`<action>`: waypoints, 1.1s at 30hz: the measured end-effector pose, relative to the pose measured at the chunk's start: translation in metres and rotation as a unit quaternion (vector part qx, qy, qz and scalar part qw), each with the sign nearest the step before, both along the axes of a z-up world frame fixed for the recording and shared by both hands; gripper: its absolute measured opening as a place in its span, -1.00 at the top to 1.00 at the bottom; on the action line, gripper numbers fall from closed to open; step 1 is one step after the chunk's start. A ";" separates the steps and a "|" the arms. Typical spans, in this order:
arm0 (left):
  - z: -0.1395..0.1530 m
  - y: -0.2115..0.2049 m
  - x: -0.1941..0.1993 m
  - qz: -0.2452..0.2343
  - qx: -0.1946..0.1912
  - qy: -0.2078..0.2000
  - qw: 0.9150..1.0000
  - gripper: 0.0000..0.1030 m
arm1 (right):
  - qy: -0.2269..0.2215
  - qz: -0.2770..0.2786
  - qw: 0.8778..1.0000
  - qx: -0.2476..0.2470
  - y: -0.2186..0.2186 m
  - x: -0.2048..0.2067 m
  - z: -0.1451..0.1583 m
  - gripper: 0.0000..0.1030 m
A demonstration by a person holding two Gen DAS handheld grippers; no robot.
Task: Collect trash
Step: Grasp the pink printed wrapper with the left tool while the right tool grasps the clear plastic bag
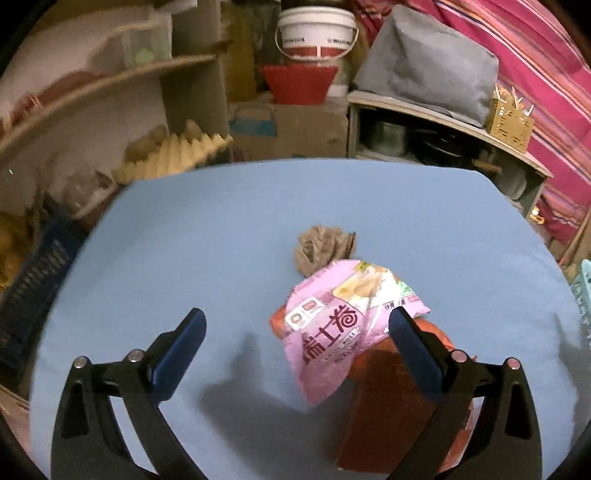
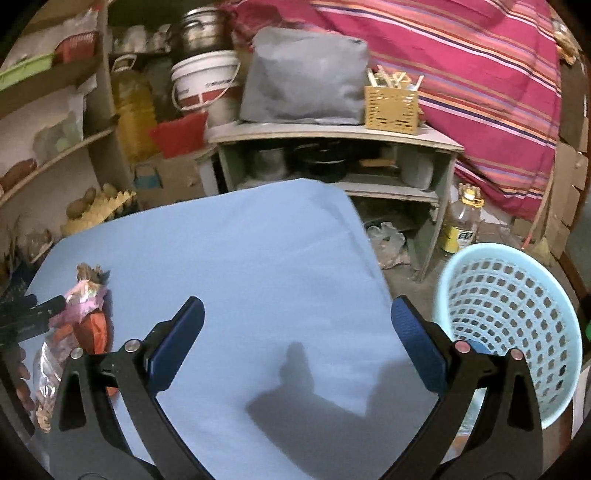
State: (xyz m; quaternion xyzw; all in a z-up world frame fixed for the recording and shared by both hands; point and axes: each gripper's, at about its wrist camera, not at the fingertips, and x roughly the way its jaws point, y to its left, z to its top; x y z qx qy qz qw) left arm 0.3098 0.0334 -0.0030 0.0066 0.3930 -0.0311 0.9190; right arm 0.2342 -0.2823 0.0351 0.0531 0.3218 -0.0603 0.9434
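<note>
A pink snack wrapper [image 1: 340, 325] lies on top of an orange packet [image 1: 391, 413] on the blue table [image 1: 221, 229], with a crumpled brown paper ball [image 1: 321, 249] just behind them. My left gripper [image 1: 297, 334] is open and empty, its right finger over the wrapper pile. My right gripper [image 2: 297, 325] is open and empty above bare blue table [image 2: 277, 240]. The trash pile [image 2: 86, 314] and the left gripper [image 2: 26, 317] show at the far left of the right wrist view. A light blue mesh basket [image 2: 509, 321] stands beside the table's right edge.
Shelves with a white bucket [image 1: 316, 31], a red basket [image 1: 297, 85] and a grey bag [image 1: 424, 62] stand behind the table. A low cabinet [image 2: 332, 155] with pots, a plastic bottle [image 2: 461, 225] on the floor and a striped cloth [image 2: 461, 66] lie at the right.
</note>
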 end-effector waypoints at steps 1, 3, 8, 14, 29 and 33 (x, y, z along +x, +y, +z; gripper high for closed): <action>-0.002 0.000 0.002 -0.003 -0.004 0.003 1.000 -0.87 | 0.001 0.003 1.000 -0.001 0.003 0.001 -0.001 -0.91; -0.007 -0.004 0.006 -0.013 -0.005 0.005 1.000 -0.85 | 0.005 0.009 1.000 -0.005 0.012 0.005 -0.004 -0.91; -0.016 -0.010 0.013 -0.039 -0.008 0.023 0.999 0.04 | 0.016 0.025 1.000 -0.010 0.029 0.013 -0.010 -0.91; -0.011 -0.004 0.011 -0.042 -0.018 0.012 0.999 0.32 | 0.015 0.047 0.998 -0.031 0.048 0.010 -0.009 -0.91; 0.051 0.045 -0.054 -0.002 -0.010 -0.067 0.998 0.37 | 0.009 0.147 0.989 -0.006 0.103 -0.024 -0.002 -0.91; 0.062 0.058 -0.075 0.005 0.000 -0.084 0.996 0.37 | 0.010 0.171 0.985 0.003 0.121 -0.033 -0.001 -0.91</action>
